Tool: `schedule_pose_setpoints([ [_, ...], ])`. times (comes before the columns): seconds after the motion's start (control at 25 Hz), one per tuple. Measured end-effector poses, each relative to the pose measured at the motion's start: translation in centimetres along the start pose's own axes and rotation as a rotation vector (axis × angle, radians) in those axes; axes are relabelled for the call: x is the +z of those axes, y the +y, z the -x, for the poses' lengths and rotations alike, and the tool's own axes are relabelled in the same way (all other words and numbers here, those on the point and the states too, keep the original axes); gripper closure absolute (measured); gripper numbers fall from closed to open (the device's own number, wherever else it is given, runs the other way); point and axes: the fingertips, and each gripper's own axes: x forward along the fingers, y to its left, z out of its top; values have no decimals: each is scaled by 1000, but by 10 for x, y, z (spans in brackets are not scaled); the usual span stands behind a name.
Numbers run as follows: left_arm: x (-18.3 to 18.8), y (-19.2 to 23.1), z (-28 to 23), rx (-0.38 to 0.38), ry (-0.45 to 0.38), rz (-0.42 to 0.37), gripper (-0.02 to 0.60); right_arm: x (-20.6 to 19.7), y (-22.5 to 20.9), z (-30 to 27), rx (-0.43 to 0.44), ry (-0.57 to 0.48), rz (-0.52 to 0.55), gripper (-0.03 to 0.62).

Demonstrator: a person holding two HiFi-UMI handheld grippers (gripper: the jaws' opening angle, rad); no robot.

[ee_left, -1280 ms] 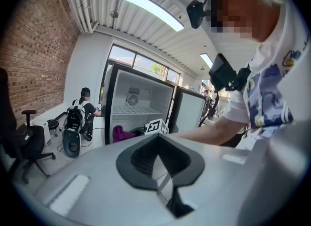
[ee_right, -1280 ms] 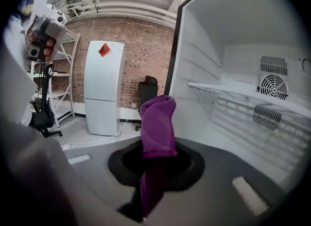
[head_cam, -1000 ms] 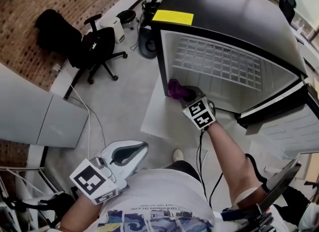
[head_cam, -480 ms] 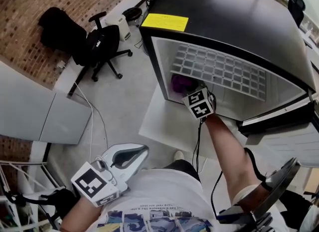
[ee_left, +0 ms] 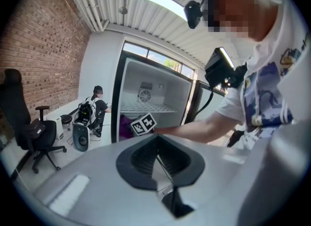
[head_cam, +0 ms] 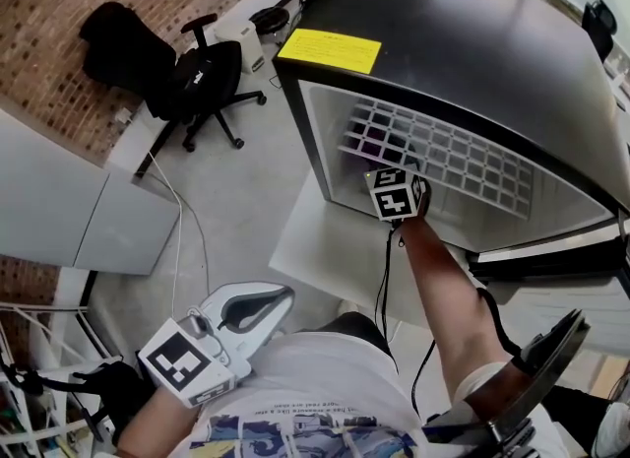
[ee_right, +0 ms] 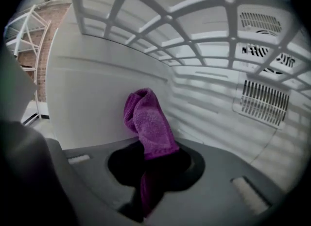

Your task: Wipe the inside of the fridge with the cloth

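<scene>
The fridge (head_cam: 463, 32) has a black top, a yellow note and an open white interior with a wire shelf (head_cam: 443, 156). My right gripper (ee_right: 155, 159) reaches in under that shelf; in the head view only its marker cube (head_cam: 392, 195) shows. It is shut on the purple cloth (ee_right: 148, 125), which presses against the fridge's left inner wall (ee_right: 97, 94). My left gripper (head_cam: 276, 300) hangs low by my body, well away from the fridge, shut with nothing in it. In the left gripper view (ee_left: 156, 156) the fridge (ee_left: 150, 98) and the cloth (ee_left: 125, 125) show ahead.
The fridge door (head_cam: 551, 259) stands open at the right. A white board (head_cam: 315, 239) lies on the floor before the fridge. A black office chair (head_cam: 192, 77) and grey cabinet (head_cam: 69, 215) stand left. A seated person (ee_left: 97, 106) is beside the fridge. Vents (ee_right: 265, 101) mark the back wall.
My right gripper has pushed deeper into the fridge with the cloth, from the front lip to under the wire shelf. The left gripper has stayed where it was.
</scene>
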Motion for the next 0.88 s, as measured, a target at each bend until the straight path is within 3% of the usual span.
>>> schedule_pose_setpoints([
  [0.2,1,1,-5,12,2,-1,575,1,-26,2,-132,-30,-85,542],
  [0.56,2,4,-4,-10,22,-7,575,6,-26,-1,-117,-70,-143,542],
  [0.88,0,2,-5,-38,25,-15,575,-23,-74,20,-264,-34,-225,542],
])
